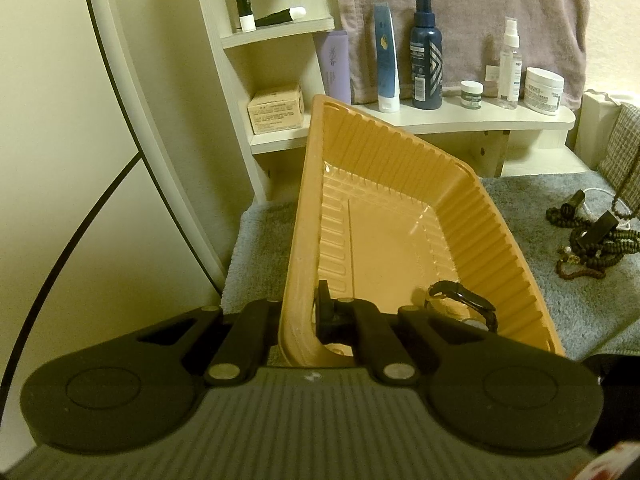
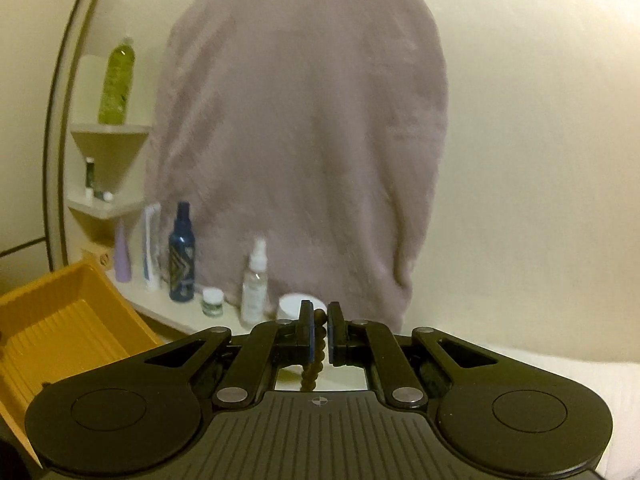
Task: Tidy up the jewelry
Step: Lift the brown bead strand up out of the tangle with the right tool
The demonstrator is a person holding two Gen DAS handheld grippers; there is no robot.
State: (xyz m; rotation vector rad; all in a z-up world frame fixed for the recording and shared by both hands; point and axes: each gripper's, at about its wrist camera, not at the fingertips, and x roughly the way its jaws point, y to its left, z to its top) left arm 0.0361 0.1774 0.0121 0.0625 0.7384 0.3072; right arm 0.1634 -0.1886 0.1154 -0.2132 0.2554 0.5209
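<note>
Right gripper (image 2: 319, 334) pinches a brown beaded wooden strand (image 2: 314, 364) and should carry it steadily over the tilted orange ribbed plastic tray (image 1: 400, 208), which the clamped left gripper (image 1: 298, 316) steadies, seemingly with a dark wristwatch (image 1: 464, 304) inside.

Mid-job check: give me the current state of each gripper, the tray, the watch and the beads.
left gripper: shut on the tray's near wall
orange tray: tilted, near end held up
watch: lying inside the tray, near corner
right gripper: shut on a brown bead strand
brown bead strand: hanging from the pads
dark bead pile: tangled on the grey towel, outside the tray
</note>
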